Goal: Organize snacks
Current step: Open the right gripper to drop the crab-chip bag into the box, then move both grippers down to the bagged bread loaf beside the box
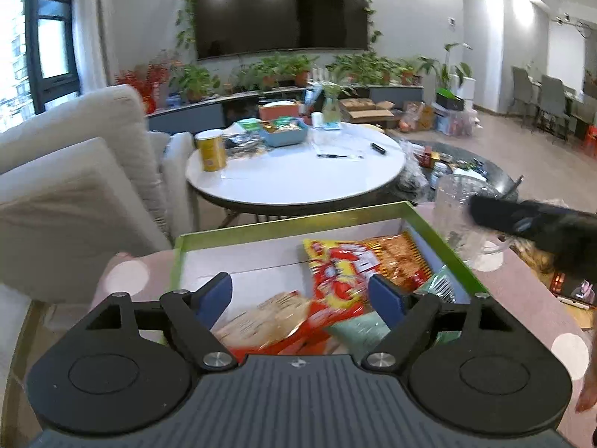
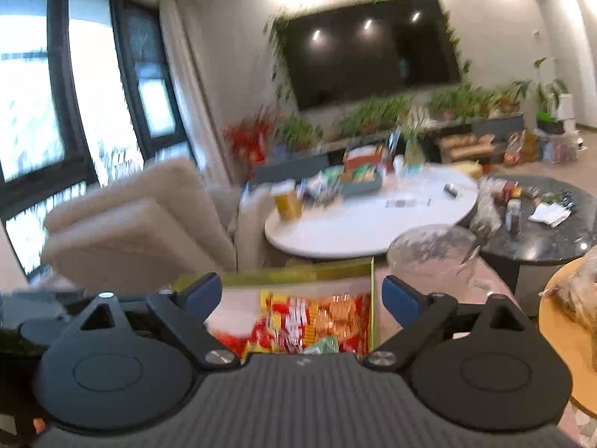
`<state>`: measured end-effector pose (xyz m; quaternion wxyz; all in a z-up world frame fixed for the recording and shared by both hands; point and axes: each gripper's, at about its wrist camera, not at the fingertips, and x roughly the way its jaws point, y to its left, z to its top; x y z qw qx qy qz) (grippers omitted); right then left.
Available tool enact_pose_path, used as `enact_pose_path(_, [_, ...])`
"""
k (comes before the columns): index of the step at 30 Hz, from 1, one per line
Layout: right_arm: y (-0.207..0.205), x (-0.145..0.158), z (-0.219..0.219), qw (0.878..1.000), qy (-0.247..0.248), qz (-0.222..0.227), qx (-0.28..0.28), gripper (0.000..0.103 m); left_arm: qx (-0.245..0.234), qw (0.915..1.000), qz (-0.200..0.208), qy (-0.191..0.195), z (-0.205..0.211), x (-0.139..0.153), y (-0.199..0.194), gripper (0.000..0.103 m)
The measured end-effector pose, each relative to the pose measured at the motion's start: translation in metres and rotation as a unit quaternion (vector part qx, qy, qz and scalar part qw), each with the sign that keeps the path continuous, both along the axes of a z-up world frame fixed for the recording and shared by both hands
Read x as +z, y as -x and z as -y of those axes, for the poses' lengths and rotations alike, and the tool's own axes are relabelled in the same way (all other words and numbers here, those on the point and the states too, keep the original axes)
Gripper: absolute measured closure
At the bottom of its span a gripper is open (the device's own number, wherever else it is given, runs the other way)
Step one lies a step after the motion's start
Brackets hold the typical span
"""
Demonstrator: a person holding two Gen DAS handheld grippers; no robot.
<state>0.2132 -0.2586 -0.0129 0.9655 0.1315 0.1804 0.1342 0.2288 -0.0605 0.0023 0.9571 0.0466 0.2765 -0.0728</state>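
Note:
A green-rimmed box (image 1: 291, 222) sits on a pink dotted tablecloth and holds several snack packets: a red and yellow bag (image 1: 337, 272), an orange cracker pack (image 1: 399, 261), a tan biscuit pack (image 1: 268, 317) and a pale green pack (image 1: 358, 330). My left gripper (image 1: 302, 295) is open and empty just above the box. My right gripper (image 2: 302, 295) is open and empty over the same box (image 2: 298, 274), whose snacks (image 2: 317, 317) look blurred. The right gripper's dark body also shows in the left wrist view (image 1: 537, 227).
A clear plastic jug (image 1: 462, 216) stands right of the box. A yellow plate (image 2: 567, 336) with a bag lies at far right. Beyond are a white round table (image 1: 298, 171) with a yellow can (image 1: 211, 149), a dark table (image 2: 541, 224) and a beige sofa (image 1: 74, 171).

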Motion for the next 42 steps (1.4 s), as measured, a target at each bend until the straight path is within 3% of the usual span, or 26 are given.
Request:
enact_pose_path(3, [0.013,0.007,0.001,1.0,-0.001,-0.007,-0.001,0.036,0.018,0.9998,0.009,-0.003,-0.016,0.004,0.02,0.023])
enact_pose_path(9, [0.032,0.012,-0.018,0.998,0.006,-0.038,0.049,0.036,0.049,0.9985,0.018,0.014,-0.054,0.005,0.061,0.021])
enact_pose_path(17, [0.055,-0.005,-0.061,0.99,0.014,-0.077,0.114,0.036,0.073,0.9966,-0.002,0.038,-0.091,-0.02,0.1,0.019])
enact_pose_path(27, [0.053,-0.025,-0.101,0.983,0.029,-0.124,0.133,0.036,0.07,0.996,-0.017,0.053,-0.111,-0.046,0.113,0.019])
enact_pose_path(42, [0.047,-0.045,-0.116,0.98,0.036,-0.149,0.128,0.036,0.021,0.9976,-0.011,0.065,-0.114,-0.06,0.109,0.023])
